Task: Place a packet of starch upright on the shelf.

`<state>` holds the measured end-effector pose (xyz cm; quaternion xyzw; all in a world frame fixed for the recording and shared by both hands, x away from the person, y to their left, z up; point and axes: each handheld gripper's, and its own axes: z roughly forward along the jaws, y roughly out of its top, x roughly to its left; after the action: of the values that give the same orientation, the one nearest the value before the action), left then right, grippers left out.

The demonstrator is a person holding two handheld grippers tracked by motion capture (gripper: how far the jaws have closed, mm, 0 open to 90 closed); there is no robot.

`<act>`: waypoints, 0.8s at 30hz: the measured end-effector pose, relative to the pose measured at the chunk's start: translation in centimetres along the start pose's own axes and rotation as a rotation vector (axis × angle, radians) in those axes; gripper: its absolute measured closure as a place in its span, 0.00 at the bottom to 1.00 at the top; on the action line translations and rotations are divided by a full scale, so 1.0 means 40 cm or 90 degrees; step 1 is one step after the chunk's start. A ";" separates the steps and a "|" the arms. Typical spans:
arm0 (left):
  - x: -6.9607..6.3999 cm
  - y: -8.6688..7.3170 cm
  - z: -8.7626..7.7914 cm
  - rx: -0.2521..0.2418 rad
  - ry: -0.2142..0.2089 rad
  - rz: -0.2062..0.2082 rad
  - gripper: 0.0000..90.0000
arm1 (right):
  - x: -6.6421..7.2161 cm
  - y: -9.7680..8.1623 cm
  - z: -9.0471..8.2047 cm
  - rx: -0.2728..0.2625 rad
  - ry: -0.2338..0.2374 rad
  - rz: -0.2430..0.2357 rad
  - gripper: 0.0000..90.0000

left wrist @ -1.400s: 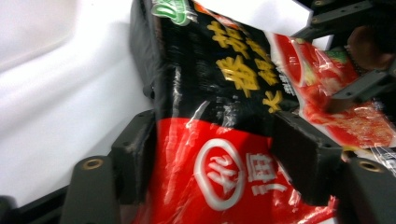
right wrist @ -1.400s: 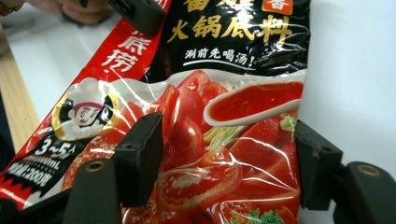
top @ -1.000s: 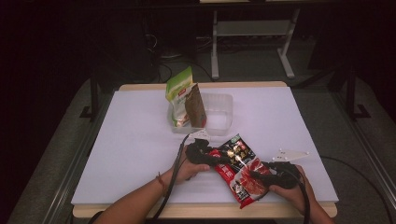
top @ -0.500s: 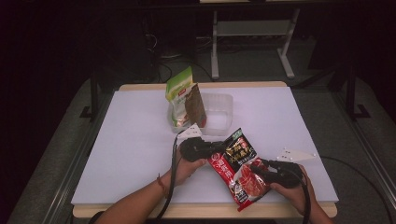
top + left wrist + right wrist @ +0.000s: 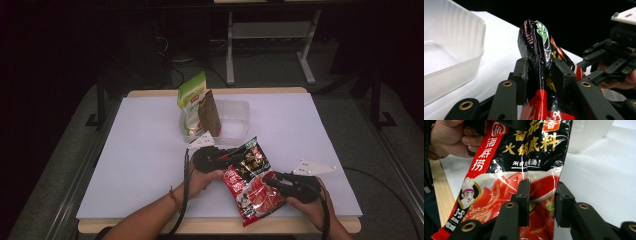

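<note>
**Red-and-black pouch held between both grippers, near table edge**

Nearest the person: both forearms come in over the front edge of the white table [image 5: 125,165]. The right gripper [image 5: 274,178] is at the front right, a hand wrapped round its body. In the right gripper view its jaws are clenched on the lower, red part of the pouch [image 5: 524,170], with the foil caught between the pads; they have just been closing. The printed tomato picture and the cartoon chef face this camera.

The left gripper [image 5: 235,156] is just behind and to the left of it. In the left gripper view the pouch [image 5: 541,65] is seen edge-on, standing between the two pads. The pads [image 5: 522,75] sit against both faces of the foil, so this one is also grasping the pouch, at its black upper part. These jaws have just been opening a little, yet the foil is not released.

From above the pouch [image 5: 250,182] lies aslant between the two grippers, black end towards the back, red end over the front of the table. Whether it rests on the table or is lifted off it I cannot tell.

Farther back, near the table's middle: a clear tub [image 5: 235,120]. A green pack [image 5: 192,95] and a brown pack [image 5: 209,112] stand upright at its left end.
</note>
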<state>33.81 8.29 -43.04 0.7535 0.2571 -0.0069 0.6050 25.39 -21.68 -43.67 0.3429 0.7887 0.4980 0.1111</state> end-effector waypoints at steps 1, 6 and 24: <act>-0.001 0.000 0.002 0.004 0.003 0.003 0.74 | -0.001 -0.001 0.001 -0.001 0.001 0.001 0.77; 0.005 0.000 0.003 0.016 0.014 0.005 0.82 | -0.002 -0.003 0.006 0.001 0.002 0.004 0.77; -0.025 0.041 -0.035 -0.009 0.024 0.073 0.90 | 0.007 -0.001 -0.003 0.015 0.009 -0.036 0.48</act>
<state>33.14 8.97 -40.86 0.7628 0.2248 0.0439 0.6047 25.09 -21.58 -43.61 0.3181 0.8045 0.4881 0.1154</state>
